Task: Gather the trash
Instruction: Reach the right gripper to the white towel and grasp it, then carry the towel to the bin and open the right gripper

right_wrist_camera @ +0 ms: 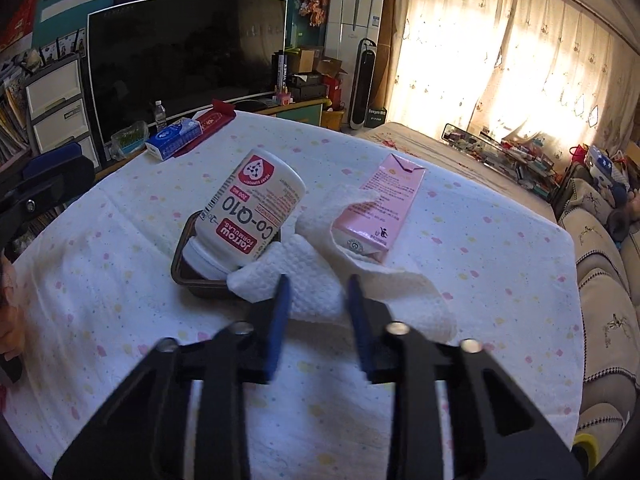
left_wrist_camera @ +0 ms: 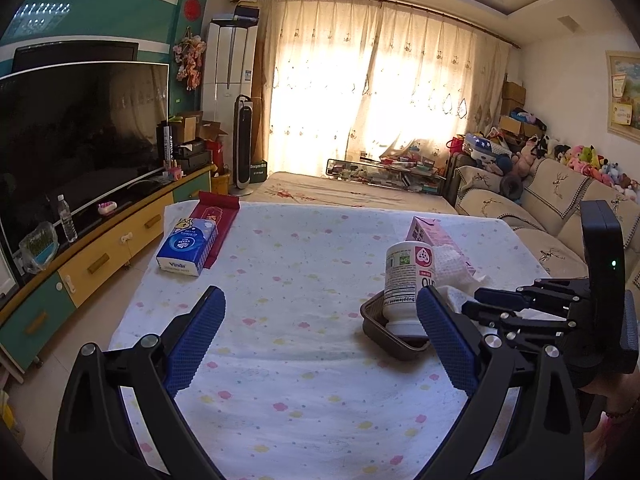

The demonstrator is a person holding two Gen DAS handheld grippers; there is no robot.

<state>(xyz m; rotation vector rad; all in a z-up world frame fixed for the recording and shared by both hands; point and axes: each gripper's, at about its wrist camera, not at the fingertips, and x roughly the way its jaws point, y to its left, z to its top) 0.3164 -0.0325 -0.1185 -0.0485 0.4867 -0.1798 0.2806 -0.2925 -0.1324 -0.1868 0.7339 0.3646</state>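
A white supplement bottle (left_wrist_camera: 408, 280) (right_wrist_camera: 248, 208) stands cap down, leaning in a small brown tray (left_wrist_camera: 384, 336) (right_wrist_camera: 182, 256) on the flowered tablecloth. A crumpled white paper towel (left_wrist_camera: 452, 264) (right_wrist_camera: 312, 264) lies beside the tray, draped against a pink carton (left_wrist_camera: 424, 232) (right_wrist_camera: 384, 204). My right gripper (right_wrist_camera: 318, 280) (left_wrist_camera: 486, 304) points down at the towel, with a fold of it pinched between the blue pads. My left gripper (left_wrist_camera: 322, 296) stands open above the cloth, empty, its right finger just in front of the bottle and tray.
A blue tissue pack (left_wrist_camera: 186, 246) (right_wrist_camera: 174, 140) and a red box (left_wrist_camera: 218, 212) lie at the table's far left corner. A TV cabinet (left_wrist_camera: 100, 256) runs along the left, a sofa (left_wrist_camera: 560, 216) along the right. A person's hand (right_wrist_camera: 12, 320) shows at the left edge.
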